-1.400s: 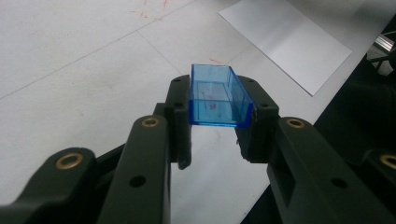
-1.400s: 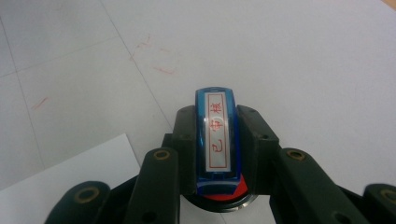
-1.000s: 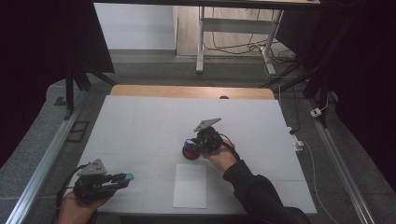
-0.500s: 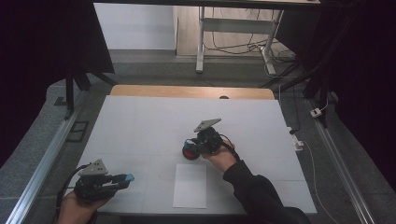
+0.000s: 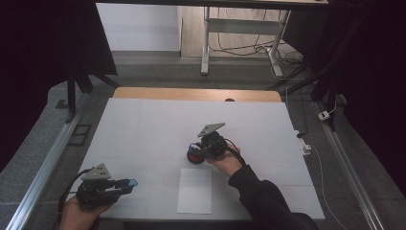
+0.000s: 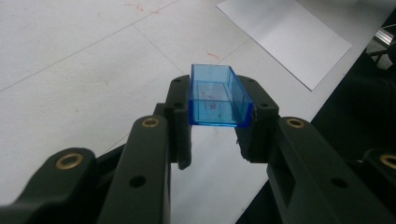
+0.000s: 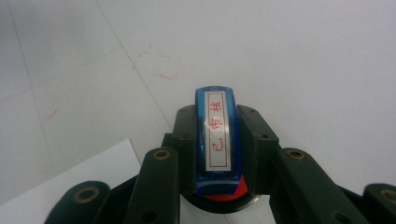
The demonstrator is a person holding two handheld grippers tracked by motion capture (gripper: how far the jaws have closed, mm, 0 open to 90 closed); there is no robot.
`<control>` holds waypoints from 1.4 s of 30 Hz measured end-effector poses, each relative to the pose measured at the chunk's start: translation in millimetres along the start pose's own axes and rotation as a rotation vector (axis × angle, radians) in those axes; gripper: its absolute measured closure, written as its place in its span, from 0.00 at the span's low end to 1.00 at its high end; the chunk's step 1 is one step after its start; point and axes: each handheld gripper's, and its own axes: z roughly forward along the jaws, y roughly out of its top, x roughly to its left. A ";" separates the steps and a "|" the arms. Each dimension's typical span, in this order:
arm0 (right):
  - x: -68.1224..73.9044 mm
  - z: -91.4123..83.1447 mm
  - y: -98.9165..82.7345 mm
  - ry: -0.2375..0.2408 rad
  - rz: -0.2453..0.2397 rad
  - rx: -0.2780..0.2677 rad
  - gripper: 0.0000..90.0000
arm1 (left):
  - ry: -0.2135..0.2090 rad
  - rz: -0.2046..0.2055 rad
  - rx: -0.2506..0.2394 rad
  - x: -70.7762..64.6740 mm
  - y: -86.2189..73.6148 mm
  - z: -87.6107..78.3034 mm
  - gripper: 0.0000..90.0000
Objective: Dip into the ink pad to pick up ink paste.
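My left gripper (image 6: 217, 116) is shut on a clear blue rectangular cap (image 6: 215, 95), its open side turned toward the camera. In the high view this gripper (image 5: 125, 184) sits at the table's front left corner with the blue cap (image 5: 130, 182) at its tip. My right gripper (image 7: 218, 154) is shut on a stamp (image 7: 216, 130) with a blue body, a white label with red characters and a red base. In the high view the right gripper (image 5: 195, 154) holds the stamp (image 5: 193, 157) near the table's middle, just beyond a white sheet of paper (image 5: 195, 190).
The white table (image 5: 143, 124) has faint red marks (image 7: 161, 65) ahead of the stamp. The paper (image 6: 285, 28) lies near the front edge between both hands. A metal rail (image 5: 43, 167) runs along the left side, and cables (image 5: 316, 158) lie to the right.
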 end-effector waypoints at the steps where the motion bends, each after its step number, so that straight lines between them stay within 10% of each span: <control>1: -2.6 -0.2 -1.1 0.013 0.017 -0.008 0.79 | -0.001 0.000 0.000 0.1 0.0 0.0 0.76; 42: 1.4 -20.0 2.8 0.028 -0.030 -0.064 0.78 | -0.005 0.000 -0.006 0.4 -0.4 -0.8 0.76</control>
